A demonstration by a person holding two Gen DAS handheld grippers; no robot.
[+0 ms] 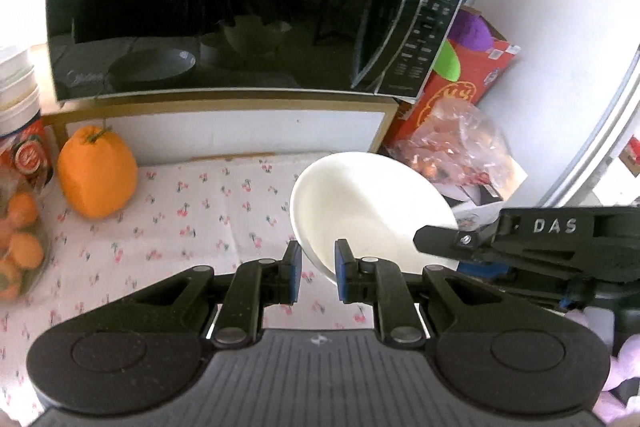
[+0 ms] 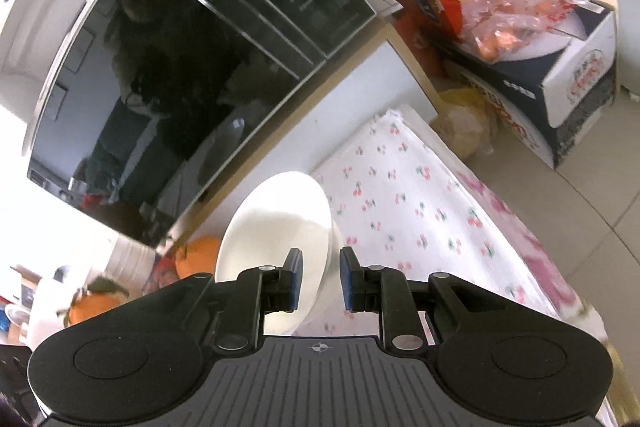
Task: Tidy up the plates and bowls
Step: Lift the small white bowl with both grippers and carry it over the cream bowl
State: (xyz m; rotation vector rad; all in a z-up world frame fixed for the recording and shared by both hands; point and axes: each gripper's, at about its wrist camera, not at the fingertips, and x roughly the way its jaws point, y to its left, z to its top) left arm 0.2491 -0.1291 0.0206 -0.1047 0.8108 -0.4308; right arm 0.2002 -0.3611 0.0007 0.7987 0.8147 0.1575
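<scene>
A white bowl (image 1: 368, 211) is tilted above the cherry-print tablecloth (image 1: 180, 227). The rim of the white bowl passes between the fingers of both grippers. My left gripper (image 1: 318, 273) has its blue pads on either side of the near rim, with a small gap showing. My right gripper (image 2: 320, 279) straddles the opposite rim of the bowl (image 2: 276, 227); from the left wrist view its black body (image 1: 540, 243) reaches in from the right. Whether the pads press the rim is unclear in both views.
A black microwave (image 1: 224, 3) stands on a shelf behind the cloth. A large orange fruit (image 1: 96, 179) and a bag of small oranges (image 1: 20, 247) lie at the left. A red box (image 1: 460, 95), a plastic bag (image 1: 460, 143) and a carton (image 2: 560, 87) are at the right.
</scene>
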